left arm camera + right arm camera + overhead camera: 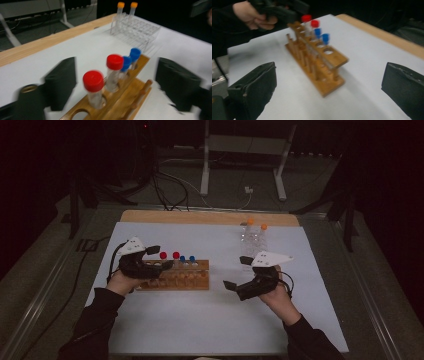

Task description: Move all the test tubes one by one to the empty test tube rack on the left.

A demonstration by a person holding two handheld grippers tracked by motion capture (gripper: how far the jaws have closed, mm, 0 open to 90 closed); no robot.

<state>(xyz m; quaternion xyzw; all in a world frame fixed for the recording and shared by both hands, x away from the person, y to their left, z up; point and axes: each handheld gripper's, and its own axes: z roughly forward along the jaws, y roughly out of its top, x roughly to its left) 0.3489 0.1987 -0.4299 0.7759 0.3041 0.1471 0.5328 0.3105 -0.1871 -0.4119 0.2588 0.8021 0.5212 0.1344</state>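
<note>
A wooden tube rack [175,279] stands left of centre on the white sheet. It holds two red-capped tubes [93,86] [114,72] and two blue-capped tubes [126,63] in a row. My left gripper [116,75] is open at the rack's left end, its jaws wide apart on either side of the red-capped tubes without touching them. My right gripper [237,272] is open and empty, right of the rack and pointing at it [317,62]. A clear plastic rack [252,240] with two orange-capped tubes [120,5] stands farther back.
The white sheet [210,320] covers a wooden table whose bare far edge [200,216] shows. Beyond it are floor cables and a metal stand [240,150]. Several holes of the wooden rack hold nothing.
</note>
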